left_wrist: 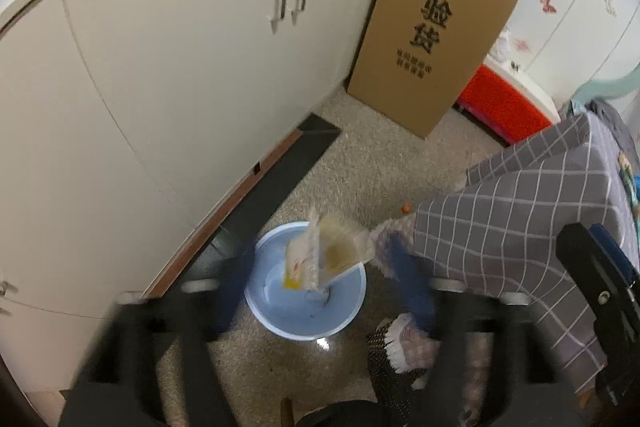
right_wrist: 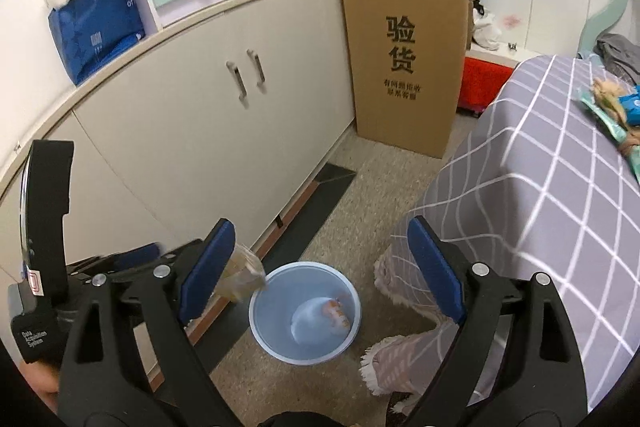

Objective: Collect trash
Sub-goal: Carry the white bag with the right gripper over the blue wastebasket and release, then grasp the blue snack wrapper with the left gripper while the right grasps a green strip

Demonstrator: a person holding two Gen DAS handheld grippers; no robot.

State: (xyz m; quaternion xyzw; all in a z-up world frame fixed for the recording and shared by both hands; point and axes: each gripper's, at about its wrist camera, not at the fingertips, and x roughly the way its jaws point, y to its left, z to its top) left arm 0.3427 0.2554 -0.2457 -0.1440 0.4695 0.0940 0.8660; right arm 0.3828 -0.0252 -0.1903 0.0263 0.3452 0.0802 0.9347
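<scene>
A light blue bin (left_wrist: 280, 311) stands on the floor between the cabinet and the bed. A clear plastic wrapper (left_wrist: 324, 251) with yellow marks hangs tilted over the bin's mouth. It sits between the blurred fingers of my left gripper (left_wrist: 324, 275), which stand wide open and do not press it. In the right wrist view my right gripper (right_wrist: 320, 267) is open above the bin (right_wrist: 260, 327) with nothing between its pads. The wrapper (right_wrist: 244, 275) shows just behind its left finger. A small orange-and-white scrap (right_wrist: 336, 311) lies inside the bin.
A cream cabinet (right_wrist: 192, 131) runs along the left. A cardboard box (right_wrist: 404, 55) leans at its far end beside a red crate (right_wrist: 484, 79). The bed with a grey checked cover (right_wrist: 540, 187) fills the right and carries teal and blue wrappers (right_wrist: 616, 107).
</scene>
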